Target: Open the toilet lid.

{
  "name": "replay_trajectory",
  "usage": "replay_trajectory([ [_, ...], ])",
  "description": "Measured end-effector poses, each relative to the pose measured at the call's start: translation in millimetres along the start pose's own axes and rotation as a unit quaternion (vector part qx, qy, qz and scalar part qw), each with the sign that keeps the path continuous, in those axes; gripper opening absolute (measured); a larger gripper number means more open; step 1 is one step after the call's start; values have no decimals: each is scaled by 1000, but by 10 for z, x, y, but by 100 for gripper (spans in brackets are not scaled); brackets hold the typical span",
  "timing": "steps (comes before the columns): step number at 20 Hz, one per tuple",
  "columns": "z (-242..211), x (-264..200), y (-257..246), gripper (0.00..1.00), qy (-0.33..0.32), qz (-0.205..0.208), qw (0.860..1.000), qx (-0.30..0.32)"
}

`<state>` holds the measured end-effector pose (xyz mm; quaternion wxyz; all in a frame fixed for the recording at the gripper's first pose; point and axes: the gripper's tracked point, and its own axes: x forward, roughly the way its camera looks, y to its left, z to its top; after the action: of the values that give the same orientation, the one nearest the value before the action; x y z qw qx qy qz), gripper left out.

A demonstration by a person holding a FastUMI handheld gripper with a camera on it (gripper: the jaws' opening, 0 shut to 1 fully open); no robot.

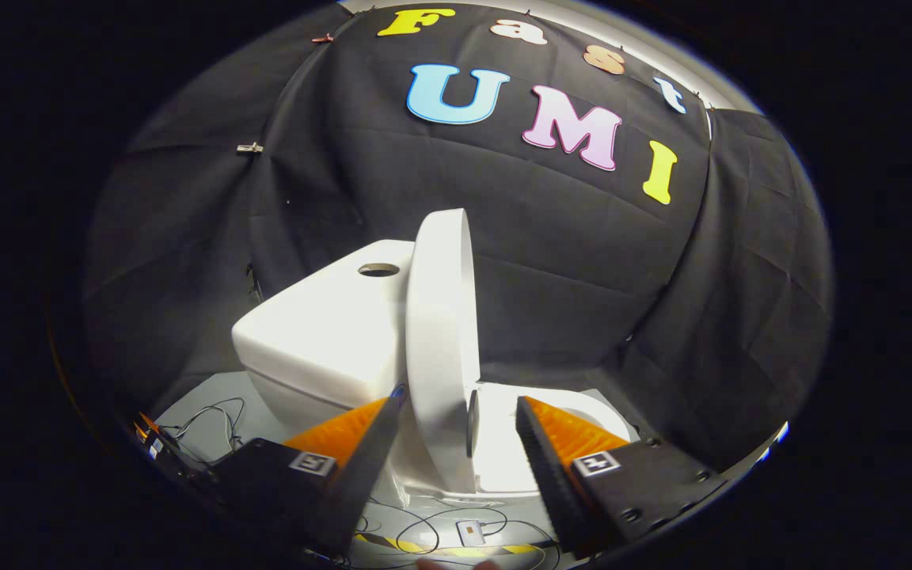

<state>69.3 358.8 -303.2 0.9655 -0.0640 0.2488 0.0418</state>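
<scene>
A white toilet stands ahead of me, seen from the side. Its lid [440, 332] is raised upright and leans back against the white tank [329, 332]. The seat [575, 412] lies flat on the bowl to the right of the lid. My gripper [460, 400] is open, with the lid's lower edge in the gap between its fingers. The left fingertip [393, 400] is close beside the lid's outer face; the right fingertip [523, 404] stands apart, over the seat. Neither finger visibly presses on the lid.
The tank has a round hole [378, 270] in its top. Black cloth walls close in behind and to the right of the toilet. Loose cables [210, 419] lie on the grey floor at left, and more cables with a small box [468, 532] lie below the fingers.
</scene>
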Motion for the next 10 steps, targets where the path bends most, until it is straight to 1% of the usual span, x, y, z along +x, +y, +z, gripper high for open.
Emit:
replay_trajectory([
  [2,9,-40,-40,99,-1,3,1000,1],
  [10,381,-293,-223,99,-38,21,999,17],
])
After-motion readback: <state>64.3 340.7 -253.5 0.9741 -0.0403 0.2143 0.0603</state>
